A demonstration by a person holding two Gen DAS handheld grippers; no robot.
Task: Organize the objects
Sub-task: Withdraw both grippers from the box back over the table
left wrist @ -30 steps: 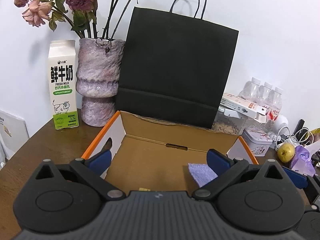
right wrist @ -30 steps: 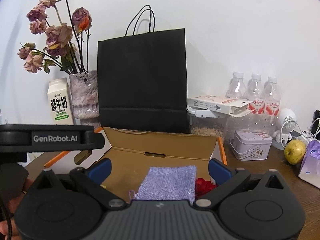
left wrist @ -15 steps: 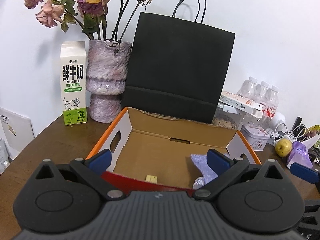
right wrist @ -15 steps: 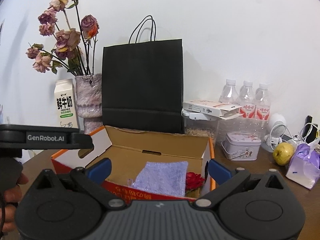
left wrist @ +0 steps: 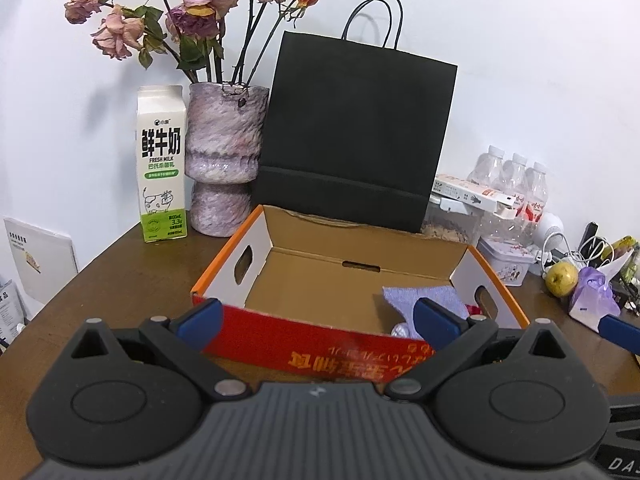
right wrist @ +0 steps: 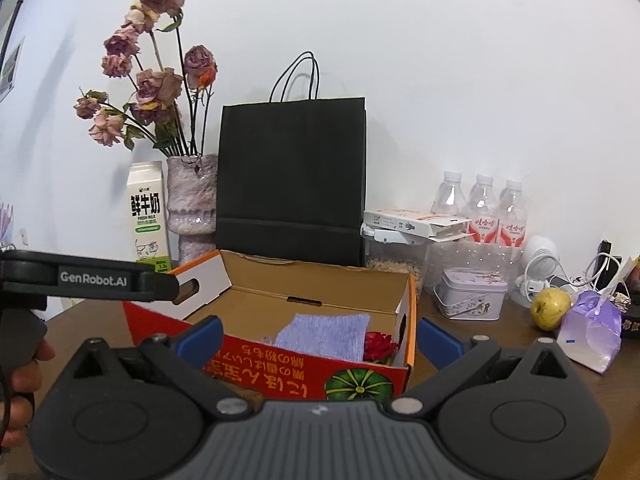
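- Cardboard box sits open on the wooden table, holding a lilac cloth beside a red flower.
- We hold our left gripper and right gripper wide, both empty, before its near wall.

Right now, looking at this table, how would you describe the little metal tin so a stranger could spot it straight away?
Start at the tall black paper bag against the wall, then look right past the clear container of grains. The tin sits in front of three water bottles: small, squat, pale, with a floral print and a lid.
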